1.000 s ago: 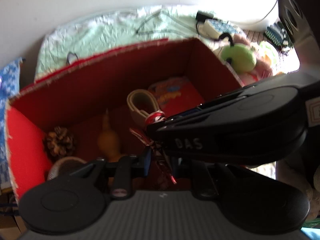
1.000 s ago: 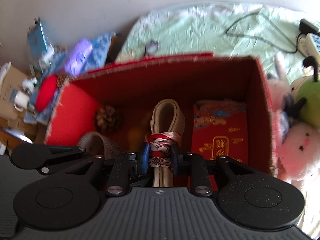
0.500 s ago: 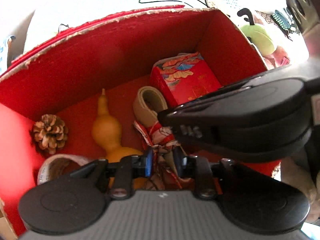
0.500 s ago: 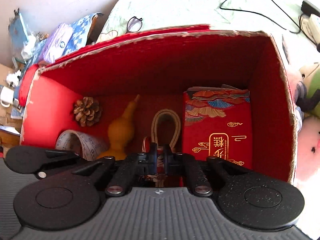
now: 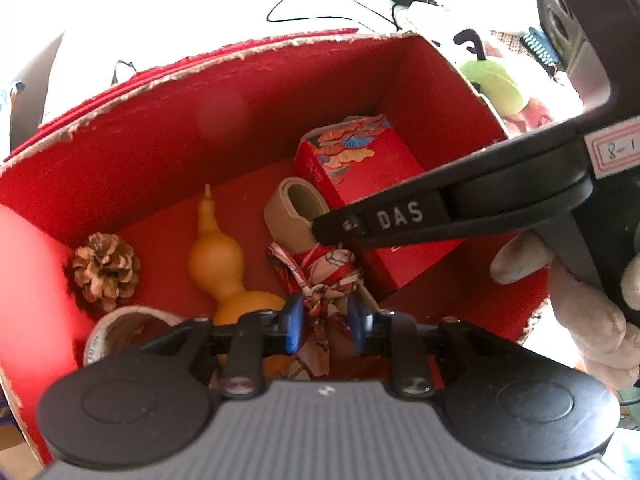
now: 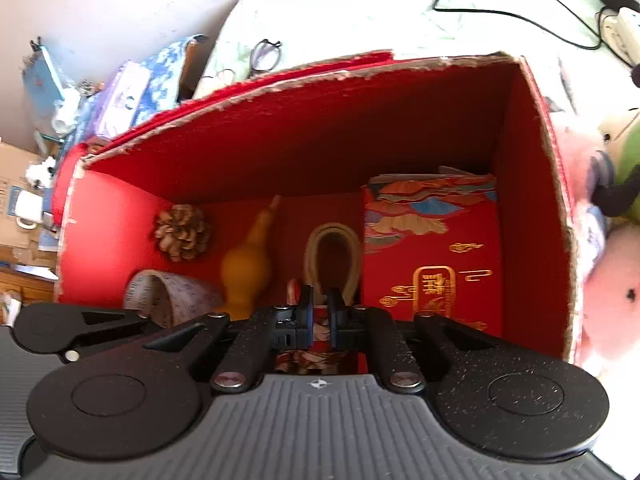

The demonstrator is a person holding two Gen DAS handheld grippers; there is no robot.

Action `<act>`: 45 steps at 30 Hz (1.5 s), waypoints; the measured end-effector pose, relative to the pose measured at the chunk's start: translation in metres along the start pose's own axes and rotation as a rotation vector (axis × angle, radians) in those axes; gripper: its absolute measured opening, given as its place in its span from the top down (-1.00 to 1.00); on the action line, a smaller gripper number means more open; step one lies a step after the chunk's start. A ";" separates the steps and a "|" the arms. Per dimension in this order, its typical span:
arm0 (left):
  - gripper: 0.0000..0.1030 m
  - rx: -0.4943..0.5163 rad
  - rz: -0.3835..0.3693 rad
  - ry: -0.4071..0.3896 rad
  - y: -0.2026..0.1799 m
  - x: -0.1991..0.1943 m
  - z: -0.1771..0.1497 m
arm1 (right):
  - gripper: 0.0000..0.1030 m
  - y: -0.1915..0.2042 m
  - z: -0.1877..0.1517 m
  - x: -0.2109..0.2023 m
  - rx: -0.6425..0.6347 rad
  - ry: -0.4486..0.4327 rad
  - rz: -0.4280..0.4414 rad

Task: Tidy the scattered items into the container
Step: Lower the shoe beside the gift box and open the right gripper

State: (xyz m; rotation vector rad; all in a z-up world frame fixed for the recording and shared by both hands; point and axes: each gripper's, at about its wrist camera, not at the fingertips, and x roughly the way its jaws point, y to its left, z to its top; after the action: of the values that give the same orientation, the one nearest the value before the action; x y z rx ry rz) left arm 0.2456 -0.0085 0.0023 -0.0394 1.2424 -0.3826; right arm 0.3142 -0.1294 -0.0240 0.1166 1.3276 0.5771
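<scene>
A deep red box (image 5: 240,92) (image 6: 360,128) holds several items. A beige looped strap (image 5: 296,208) (image 6: 332,248) tied with a red-and-white patterned cloth (image 5: 320,276) lies on the box floor. My left gripper (image 5: 323,322) is shut on the cloth's knotted end. My right gripper (image 6: 319,316) is shut on the cloth (image 6: 320,334) too; its body crosses the left wrist view (image 5: 460,208). Both reach down into the box.
In the box lie a pine cone (image 5: 106,270) (image 6: 182,232), an orange gourd (image 5: 218,256) (image 6: 248,260), a measuring-tape roll (image 5: 124,332) (image 6: 168,292) and a red gift box (image 5: 372,184) (image 6: 436,248). Plush toys (image 5: 496,88) (image 6: 612,264) sit right of the box; cables (image 6: 512,12) and glasses (image 6: 264,54) lie behind.
Both grippers have lowered into the box with the tied strap, which now rests on the box floor. The right gripper's jaws have closed tighter on the cloth.
</scene>
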 end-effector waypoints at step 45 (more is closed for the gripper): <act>-0.39 -0.242 0.416 -0.238 0.012 -0.038 -0.019 | 0.44 0.002 -0.038 -0.064 0.038 -0.246 -0.151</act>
State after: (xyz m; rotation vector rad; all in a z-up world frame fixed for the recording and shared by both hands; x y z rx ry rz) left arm 0.2213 0.0179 0.0278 -0.0313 1.0231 0.1318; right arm 0.2697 -0.1659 0.0234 0.1134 1.0977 0.3957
